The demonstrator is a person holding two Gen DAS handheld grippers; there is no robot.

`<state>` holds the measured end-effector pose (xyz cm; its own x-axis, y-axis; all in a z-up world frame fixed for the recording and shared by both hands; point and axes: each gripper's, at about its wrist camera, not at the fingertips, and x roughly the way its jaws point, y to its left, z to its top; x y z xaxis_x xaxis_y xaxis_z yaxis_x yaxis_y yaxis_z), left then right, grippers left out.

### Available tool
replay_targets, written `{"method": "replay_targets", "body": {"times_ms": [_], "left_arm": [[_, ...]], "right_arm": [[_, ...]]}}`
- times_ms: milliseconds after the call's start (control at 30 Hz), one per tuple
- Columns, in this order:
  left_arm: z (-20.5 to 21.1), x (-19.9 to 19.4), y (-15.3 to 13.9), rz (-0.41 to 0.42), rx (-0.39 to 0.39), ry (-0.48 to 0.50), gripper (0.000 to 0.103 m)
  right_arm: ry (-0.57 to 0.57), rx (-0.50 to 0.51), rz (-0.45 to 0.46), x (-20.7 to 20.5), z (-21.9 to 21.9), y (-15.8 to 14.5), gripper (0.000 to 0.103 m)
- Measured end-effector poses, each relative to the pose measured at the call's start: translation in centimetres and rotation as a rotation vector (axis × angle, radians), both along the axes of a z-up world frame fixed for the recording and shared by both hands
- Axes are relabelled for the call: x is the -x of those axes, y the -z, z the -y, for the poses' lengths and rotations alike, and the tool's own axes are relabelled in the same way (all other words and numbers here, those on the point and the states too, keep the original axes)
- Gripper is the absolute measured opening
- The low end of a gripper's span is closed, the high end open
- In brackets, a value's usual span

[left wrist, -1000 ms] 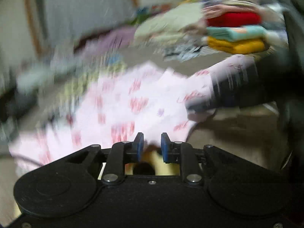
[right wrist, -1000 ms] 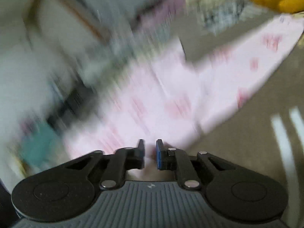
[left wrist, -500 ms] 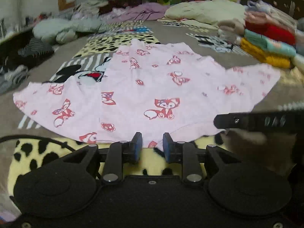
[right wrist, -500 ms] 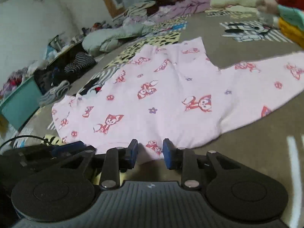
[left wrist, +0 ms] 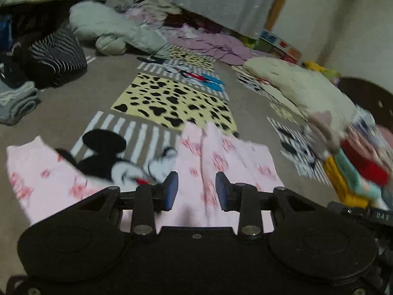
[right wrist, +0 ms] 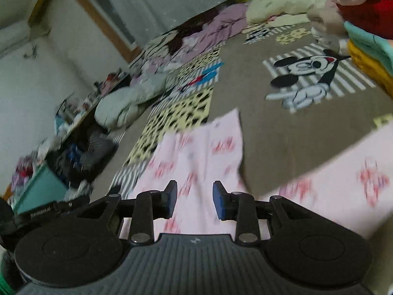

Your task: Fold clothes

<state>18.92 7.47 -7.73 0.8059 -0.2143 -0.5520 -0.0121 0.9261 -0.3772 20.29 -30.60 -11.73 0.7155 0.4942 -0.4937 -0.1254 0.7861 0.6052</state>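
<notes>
Pale pink garment (left wrist: 221, 162) with red prints, blurred. Brown rug (right wrist: 289, 132) with a yellow, black-spotted panel (left wrist: 169, 100), white stripes and a black-and-white cartoon mouse (right wrist: 307, 73). Black grippers with blue pads (left wrist: 171, 191); right body grey, ribbed. Stack (left wrist: 353, 172) in red, teal and yellow. Lilac cloth (left wrist: 216, 45), cream blanket (left wrist: 294, 83), grey-green bundle (left wrist: 108, 29), black-and-white striped cloth (left wrist: 56, 51). Teal box (right wrist: 36, 191).

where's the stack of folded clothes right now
The stack of folded clothes sits on the patterned blanket at the right edge of the left wrist view, just right of the pink printed garment; the right wrist view shows it top right.
</notes>
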Motion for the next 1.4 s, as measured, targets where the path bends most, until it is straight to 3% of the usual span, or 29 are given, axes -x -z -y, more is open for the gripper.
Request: {"method": "replay_targets", "body": {"times_ms": [167, 433, 567, 767, 833, 867, 900, 933, 967, 1000, 1033, 1167, 1267, 1400], "left_arm": [[-1.3, -7.0, 1.2, -0.049, 0.066, -0.036, 0.044], [-1.6, -16.4, 4.5, -0.137, 0.106, -0.005, 0.043], [-1.5, -19.1, 6.6, -0.187, 0.097, 0.022, 0.043], [-1.8, -21.2, 7.6, -0.178, 0.125, 0.069, 0.041], [-1.7, -21.6, 7.7, -0.176, 0.142, 0.102, 0.034], [-1.5, -21.7, 7.7, -0.177, 0.141, 0.118, 0.034], [-1.3, -21.8, 7.8, -0.175, 0.135, 0.136, 0.026], [-1.0, -21.8, 7.8, -0.173, 0.128, 0.159, 0.010], [-0.7, -21.8, 7.9, -0.171, 0.116, 0.175, 0.005], [-0.4, -21.7, 7.8, -0.161, 0.091, 0.183, 0.005], [-0.2, -21.6, 7.5, -0.143, 0.070, 0.183, 0.004], [-2.7, -20.6, 5.7, -0.027, 0.103, 0.097, 0.004], [-4.3, -20.6, 5.6, -0.017, 0.099, 0.063, 0.004], [-3.7, -21.2, 6.7, -0.066, 0.042, 0.064, 0.004]], "right_arm": [[0.035, -0.032, -0.020, -6.8, 2.2, 0.0, 0.041], [0.030, -0.089, -0.133, -15.8, 2.7, 3.9, 0.048], [0.020, -0.116, -0.170, -18.0, 2.3, 5.8, 0.048], [0.008, -0.153, -0.173, -19.3, 1.9, 7.3, 0.049], [0.017, -0.184, -0.168, -19.5, 2.1, 7.5, 0.049], [0.015, -0.191, -0.163, -19.6, 2.1, 7.5, 0.047], [0.011, -0.195, -0.157, -19.7, 2.0, 7.6, 0.041], [-0.006, -0.185, -0.146, -19.8, 1.8, 7.6, 0.031], [-0.024, -0.160, -0.133, -19.8, 1.4, 7.4, 0.008], [-0.043, -0.133, -0.120, -19.8, 1.0, 7.2, 0.005], [-0.036, -0.118, -0.090, -19.4, 1.1, 6.7, 0.004], [0.039, -0.090, -0.005, -18.1, 3.1, 5.1, 0.004], [0.046, -0.081, -0.020, -18.2, 4.1, 5.5, 0.004], [0.042, -0.046, -0.052, -19.0, 3.8, 6.3, 0.004]]}}
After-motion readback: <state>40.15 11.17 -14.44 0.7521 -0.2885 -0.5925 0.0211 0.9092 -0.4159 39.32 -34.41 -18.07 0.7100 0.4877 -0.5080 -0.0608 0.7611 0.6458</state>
